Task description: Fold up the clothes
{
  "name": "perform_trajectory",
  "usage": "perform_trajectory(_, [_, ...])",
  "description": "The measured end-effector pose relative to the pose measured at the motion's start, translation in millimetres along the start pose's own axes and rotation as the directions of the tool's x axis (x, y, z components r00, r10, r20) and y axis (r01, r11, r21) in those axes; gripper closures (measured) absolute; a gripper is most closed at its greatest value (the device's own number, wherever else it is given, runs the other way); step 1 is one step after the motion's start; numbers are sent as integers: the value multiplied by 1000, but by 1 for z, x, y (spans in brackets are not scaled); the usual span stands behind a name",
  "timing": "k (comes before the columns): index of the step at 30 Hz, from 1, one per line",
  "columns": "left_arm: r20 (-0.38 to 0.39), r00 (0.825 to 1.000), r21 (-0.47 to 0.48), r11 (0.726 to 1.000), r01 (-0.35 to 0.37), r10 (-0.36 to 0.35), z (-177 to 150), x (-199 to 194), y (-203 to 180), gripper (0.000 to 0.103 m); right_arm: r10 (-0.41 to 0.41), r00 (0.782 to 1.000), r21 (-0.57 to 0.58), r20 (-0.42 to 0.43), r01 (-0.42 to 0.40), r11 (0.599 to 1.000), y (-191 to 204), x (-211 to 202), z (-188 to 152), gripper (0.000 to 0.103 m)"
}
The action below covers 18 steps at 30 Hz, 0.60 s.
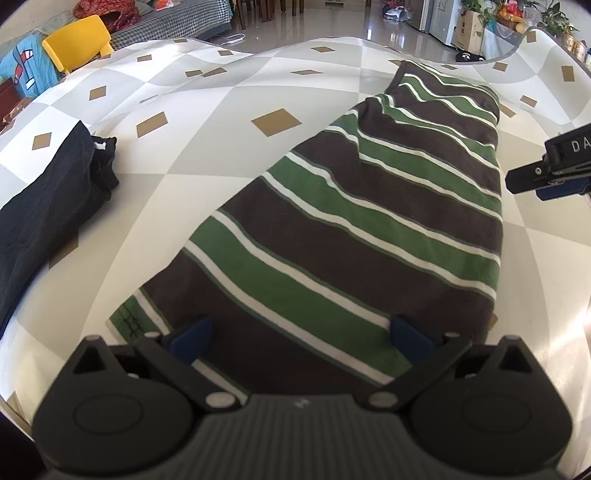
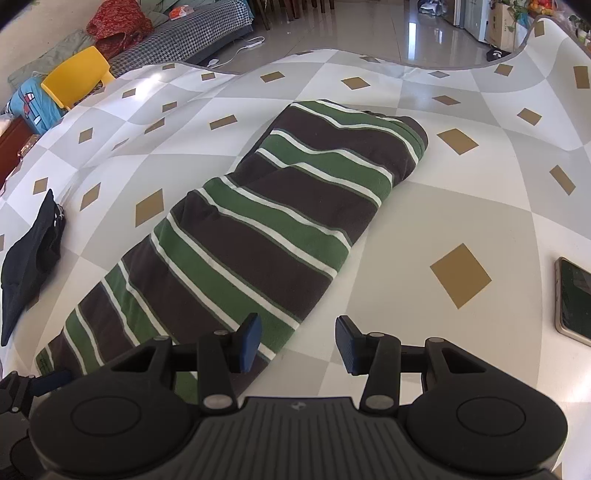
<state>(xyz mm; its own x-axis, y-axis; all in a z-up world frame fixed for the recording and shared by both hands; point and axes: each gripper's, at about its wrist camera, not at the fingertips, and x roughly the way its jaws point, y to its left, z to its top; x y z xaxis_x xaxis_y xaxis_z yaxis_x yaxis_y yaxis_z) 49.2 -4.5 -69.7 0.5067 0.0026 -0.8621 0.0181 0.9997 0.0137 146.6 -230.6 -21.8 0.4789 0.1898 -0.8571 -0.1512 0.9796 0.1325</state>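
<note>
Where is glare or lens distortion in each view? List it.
Left wrist view: the patterned vinyl table cover bows into a dome, with glare on the glossy floor tiles. Right wrist view: the same bowing at the rim, a floor reflection, and the brown-and-green striped folded shirt stays sharp.

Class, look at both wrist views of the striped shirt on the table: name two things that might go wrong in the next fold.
1. The right gripper straddles the striped shirt's edge, so it may catch too little cloth.
2. The phone lies near that gripper and might get knocked.
</note>
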Motion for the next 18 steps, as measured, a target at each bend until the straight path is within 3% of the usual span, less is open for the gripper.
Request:
perform_trajectory(5, [2,1000,-30,999,-18,18,7,3,13,0,-3,1000,16,20,3,1000,-16,8,11,60])
perform_trajectory(10, [-7,1000,-46,999,-29,29,15,7,27,0,-10,1000,104,29,7,995,-35,18,18,60])
perform_trajectory(18, [-76,996,-47,997,-58,54,41,20,51,0,-7,998,179,64,-5,984,-50,29,29,60])
